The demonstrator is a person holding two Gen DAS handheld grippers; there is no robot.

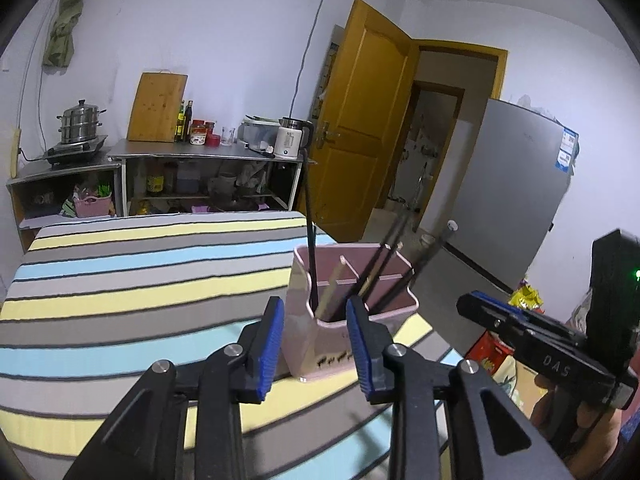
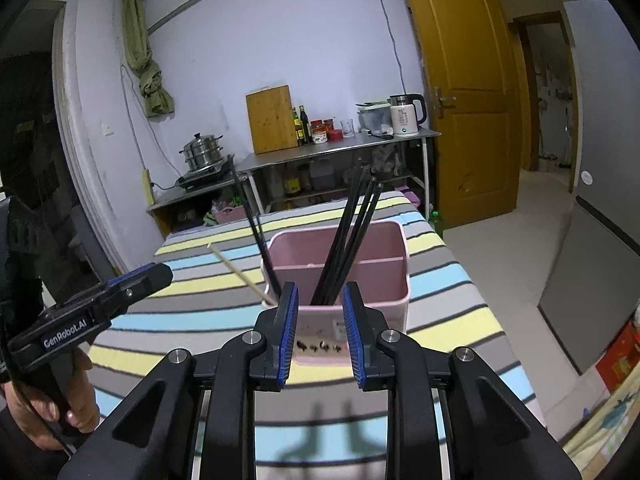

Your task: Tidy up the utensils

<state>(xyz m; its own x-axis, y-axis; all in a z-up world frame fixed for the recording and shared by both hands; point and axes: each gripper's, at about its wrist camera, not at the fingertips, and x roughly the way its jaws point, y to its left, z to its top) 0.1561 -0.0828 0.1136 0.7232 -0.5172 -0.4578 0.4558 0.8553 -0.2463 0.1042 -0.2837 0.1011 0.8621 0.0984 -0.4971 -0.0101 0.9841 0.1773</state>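
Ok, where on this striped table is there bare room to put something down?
The striped cloth is bare from the pink holder toward the kitchen shelf side. It is crowded at the near edge, where the left gripper and the right gripper sit close to the holder.

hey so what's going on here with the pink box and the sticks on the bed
A person holds a two-finger gripper in each hand over a striped bedcover. Both the left gripper and the right gripper are open and empty, hovering just short of a pink plastic divided utensil holder. Several long black chopsticks and one pale wooden chopstick already stand leaning inside it.
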